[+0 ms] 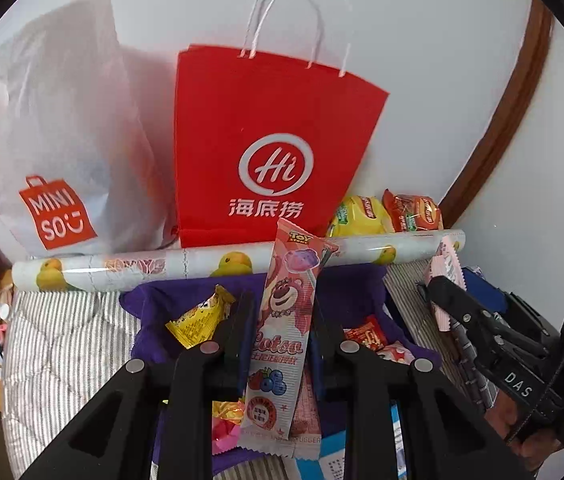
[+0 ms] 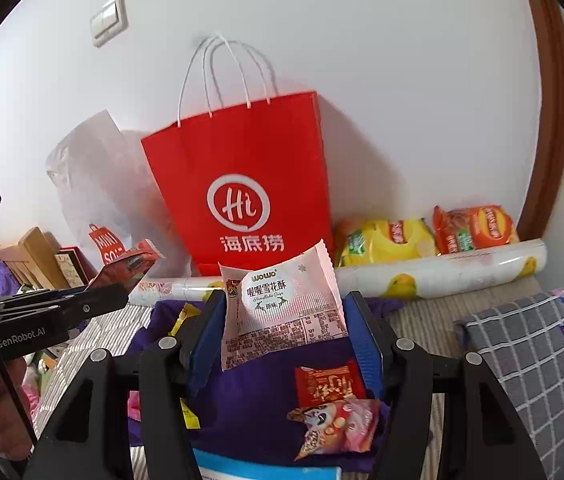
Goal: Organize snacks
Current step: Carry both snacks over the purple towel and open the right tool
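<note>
A: Left tongs [image 1: 277, 320] status?

B: Clamped on the lolly pack [image 1: 282, 336], a long pink Lotso wrapper standing near upright between the fingers, top leaning toward 1 o'clock. Its top edge overlaps the duck roll [image 1: 141, 270] in that view.

A: Right tongs [image 2: 284, 320]?

B: Gripping the crisp pack [image 2: 282, 304], a white-and-pink "wowo" pouch, by both side edges, blue pads [image 2: 205, 344] against it. Label faces the camera, pouch tilted a bit, right corner up.

A: What's under them?

B: Purple cloth [image 2: 249, 396] on a striped bed cover [image 1: 61, 340]. Loose snacks on the cloth: yellow wrapper [image 1: 197, 320] at 10 o'clock from the left tongs, red packet [image 2: 330, 384] and a pink bag [image 2: 338, 424] at 5 o'clock from the right tongs.

A: Behind?

B: Duck roll lies across the far edge of the cloth. Past it, red bag [image 1: 269, 144] upright against the wall at 12 o'clock, white Miniso bag [image 1: 61, 140] at 10 o'clock. Yellow chips [image 2: 386, 240] and orange chips [image 2: 474, 228] sit behind the roll at 2 o'clock, just beside the red bag.

A: Both tongs relative to each other?

B: Side by side, near each other. The right tongs show at 3 o'clock in the left view, pink pouch edge visible in them. Checked cushion [image 2: 530, 360] at 4 o'clock in the right view.
</note>
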The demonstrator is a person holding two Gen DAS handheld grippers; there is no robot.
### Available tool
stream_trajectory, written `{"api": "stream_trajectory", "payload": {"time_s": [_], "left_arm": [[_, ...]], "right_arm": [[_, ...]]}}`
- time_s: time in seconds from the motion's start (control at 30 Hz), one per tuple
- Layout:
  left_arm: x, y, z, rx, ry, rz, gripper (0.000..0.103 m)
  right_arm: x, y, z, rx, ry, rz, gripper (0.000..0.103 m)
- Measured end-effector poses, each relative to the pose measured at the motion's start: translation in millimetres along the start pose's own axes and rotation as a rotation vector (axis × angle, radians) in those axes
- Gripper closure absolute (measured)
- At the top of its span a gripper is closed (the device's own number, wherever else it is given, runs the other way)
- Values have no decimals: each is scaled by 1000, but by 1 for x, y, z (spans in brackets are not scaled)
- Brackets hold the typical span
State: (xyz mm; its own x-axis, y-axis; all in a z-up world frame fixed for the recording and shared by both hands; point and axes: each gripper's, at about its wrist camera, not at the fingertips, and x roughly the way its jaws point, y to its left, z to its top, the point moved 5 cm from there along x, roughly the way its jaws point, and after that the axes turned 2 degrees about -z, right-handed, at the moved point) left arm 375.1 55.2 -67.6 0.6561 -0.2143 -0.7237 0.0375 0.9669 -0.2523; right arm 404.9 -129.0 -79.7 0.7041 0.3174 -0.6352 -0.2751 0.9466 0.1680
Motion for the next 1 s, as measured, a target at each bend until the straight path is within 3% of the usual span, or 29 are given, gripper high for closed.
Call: {"api": "stream_trajectory", "payload": {"time_s": [0.4,0.6,1.0], "left_arm": [[37,18,-8,-24,75,24,80],[45,17,-12,-21,95,32,80],[50,14,-16,-15,107,34,80]], "right_arm": [[62,-7,-49,24,137,29,44],[76,-7,-70,6,197,19,44],[88,-10,-81,8,264,23,40]]}}
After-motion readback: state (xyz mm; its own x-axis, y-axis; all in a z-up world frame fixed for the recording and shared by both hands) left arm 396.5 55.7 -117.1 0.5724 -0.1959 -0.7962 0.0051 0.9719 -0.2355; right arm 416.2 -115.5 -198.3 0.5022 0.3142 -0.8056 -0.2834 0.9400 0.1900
